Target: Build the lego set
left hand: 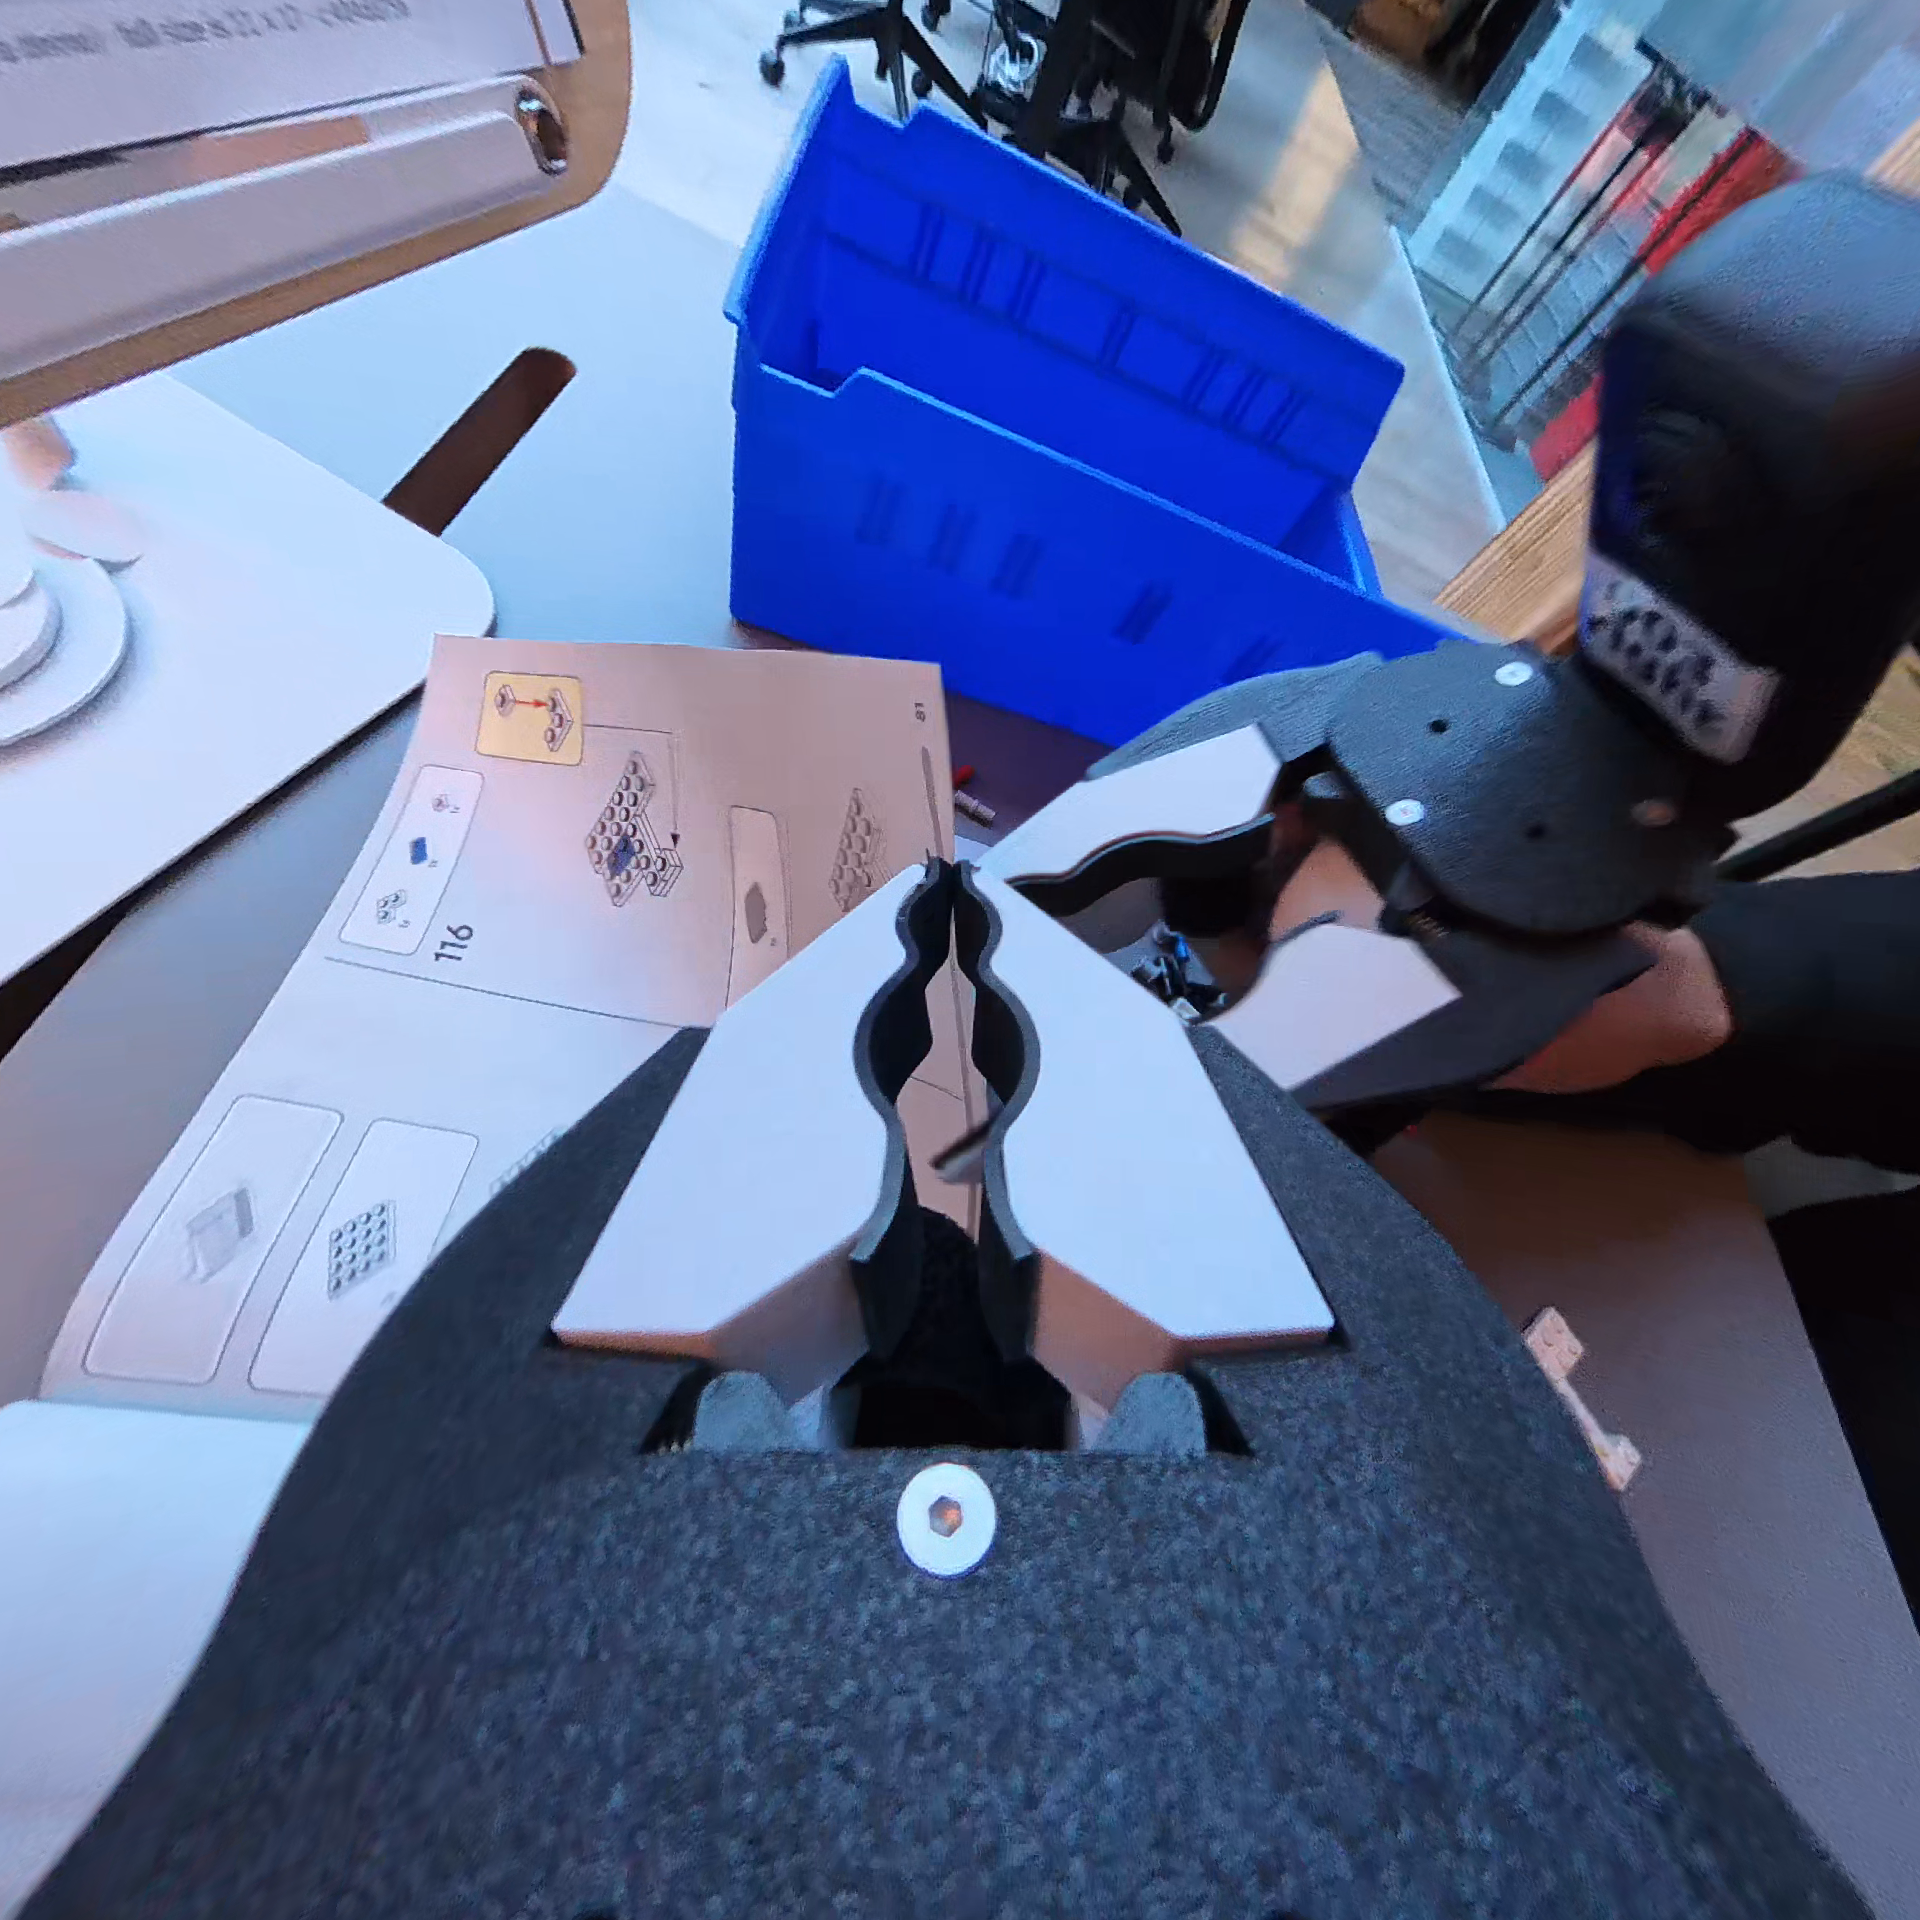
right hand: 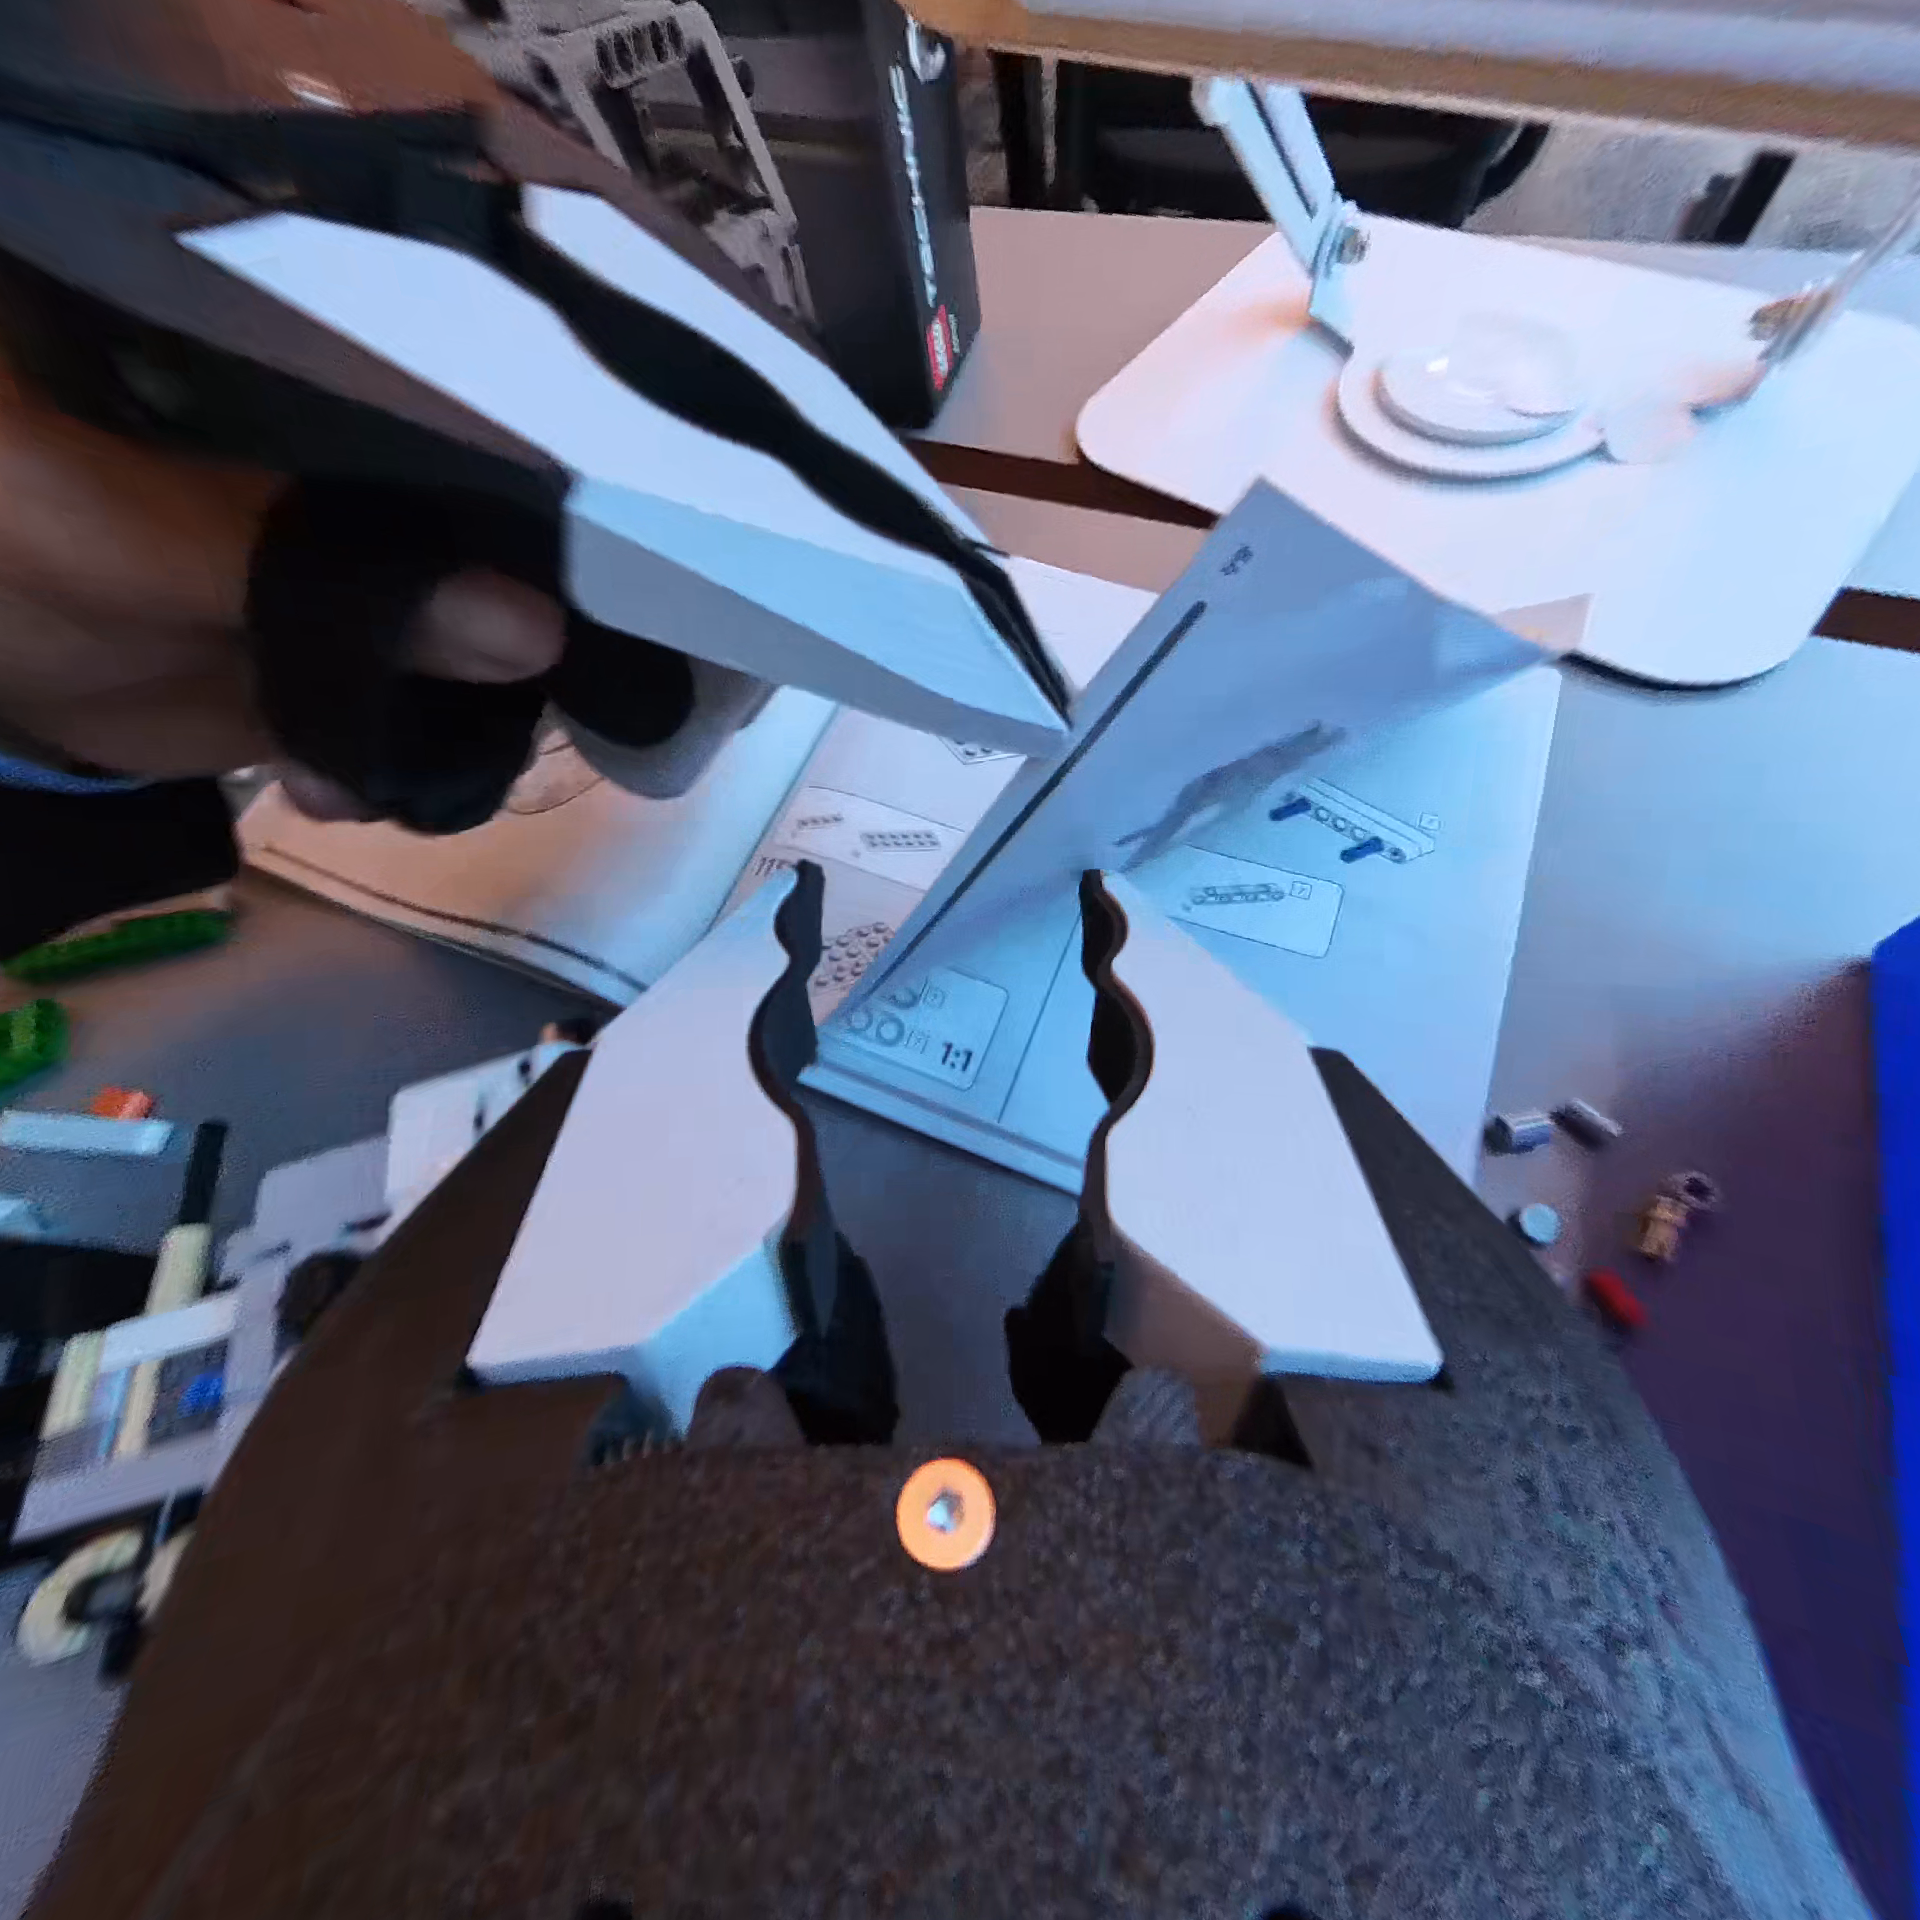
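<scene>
Left gripper (left hand: pixel 954 883) had its jaws pressed together on the edge of one page (right hand: pixel 1247 707) of the instruction booklet (left hand: pixel 582 831); in the right wrist view that page stood lifted and tilted above the open spread, pinched at the tips of the left gripper (right hand: pixel 1049 707). Right gripper (right hand: pixel 940 894) had its jaws spread apart with nothing between them, hovering just near of the booklet; in the left wrist view it sat to the right, held by a gloved hand (left hand: pixel 1662 997). Booklet lay flat on the grey table (left hand: pixel 1662 1455). A blue plastic bin (left hand: pixel 1039 468) stood just beyond the booklet. Small loose Lego pins (right hand: pixel 1600 1226) lay on the table right of the booklet; green pieces (right hand: pixel 114 945) and a partly built grey assembly (right hand: pixel 135 1351) lay left. A black Lego box (right hand: pixel 914 208) stood far behind, beside a white stand base (right hand: pixel 1558 499).
</scene>
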`<state>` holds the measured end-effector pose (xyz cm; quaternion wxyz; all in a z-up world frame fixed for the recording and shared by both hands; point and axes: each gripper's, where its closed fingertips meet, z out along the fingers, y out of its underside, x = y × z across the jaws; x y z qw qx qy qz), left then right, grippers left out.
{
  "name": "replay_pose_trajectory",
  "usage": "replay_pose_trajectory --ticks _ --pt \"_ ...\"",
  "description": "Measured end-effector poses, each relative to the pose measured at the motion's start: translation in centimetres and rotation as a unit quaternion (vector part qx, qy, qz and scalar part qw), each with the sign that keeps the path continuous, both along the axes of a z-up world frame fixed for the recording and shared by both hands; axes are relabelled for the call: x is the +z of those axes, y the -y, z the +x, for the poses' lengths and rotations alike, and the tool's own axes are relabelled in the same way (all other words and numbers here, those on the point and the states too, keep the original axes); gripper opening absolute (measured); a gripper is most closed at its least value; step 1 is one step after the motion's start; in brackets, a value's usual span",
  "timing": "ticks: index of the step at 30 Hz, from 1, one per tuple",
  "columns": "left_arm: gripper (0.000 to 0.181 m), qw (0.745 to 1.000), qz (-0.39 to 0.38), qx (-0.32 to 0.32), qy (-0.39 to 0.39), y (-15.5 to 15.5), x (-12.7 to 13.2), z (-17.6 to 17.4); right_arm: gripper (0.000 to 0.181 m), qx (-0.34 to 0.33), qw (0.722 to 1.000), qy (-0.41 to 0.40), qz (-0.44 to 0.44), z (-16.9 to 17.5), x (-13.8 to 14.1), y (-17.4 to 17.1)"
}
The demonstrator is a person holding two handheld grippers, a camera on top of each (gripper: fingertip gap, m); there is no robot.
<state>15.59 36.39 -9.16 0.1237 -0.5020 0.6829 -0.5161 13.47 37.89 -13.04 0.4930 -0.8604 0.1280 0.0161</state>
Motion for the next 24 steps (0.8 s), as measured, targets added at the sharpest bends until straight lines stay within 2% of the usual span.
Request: replay_pose_trajectory --ticks 1,4,6,8,9,12,14,15,17,19,21,24 --pt "0.000 1.000 -0.002 0.006 0.001 -0.2 0.1 -0.2 0.045 -0.010 1.000 0.003 -0.007 0.3 -0.5 -0.4" --pt "0.000 0.999 -0.013 0.031 -0.008 -1.0 0.3 -1.3 0.025 -0.004 0.999 0.041 -0.004 0.0 -0.5 -1.3" --pt "0.004 0.998 -0.048 0.048 -0.020 -1.7 1.2 -2.7 0.013 0.018 0.994 0.104 -0.009 -0.6 0.2 -1.5" --pt "0.032 0.989 -0.137 0.053 -0.029 -2.5 3.2 -4.7 0.002 0.049 0.981 0.185 -0.021 -1.5 1.1 -1.9" --pt "0.044 0.982 -0.178 0.056 -0.039 -3.1 4.0 -5.7 0.002 0.064 0.972 0.223 -0.029 -1.9 1.5 -2.1" --pt "0.061 0.966 -0.230 0.112 -0.047 -6.7 5.1 -7.6 0.000 0.115 0.943 0.308 -0.057 -3.5 2.1 -2.6" --pt "0.065 0.954 -0.256 0.145 -0.058 -8.7 5.3 -8.3 0.000 0.149 0.921 0.355 -0.064 -4.8 2.3 -3.1" --pt "0.063 0.948 -0.269 0.156 -0.068 -9.4 5.3 -8.6 0.000 0.162 0.906 0.384 -0.070 -5.4 2.5 -3.3" --pt "0.048 0.939 -0.290 0.162 -0.094 -10.3 4.7 -9.2 0.000 0.183 0.874 0.442 -0.084 -6.2 2.8 -3.7" --pt "0.019 0.936 -0.298 0.155 -0.106 -10.5 4.2 -9.9 0.000 0.192 0.854 0.476 -0.086 -7.0 3.3 -4.0" --pt "0.000 0.938 -0.291 0.157 -0.108 -10.8 3.6 -10.4 0.000 0.197 0.849 0.481 -0.091 -7.5 3.3 -4.2" --pt "0.000 0.941 -0.289 0.149 -0.096 -10.4 3.6 -10.9 0.003 0.207 0.866 0.447 -0.092 -7.9 2.9 -3.9"
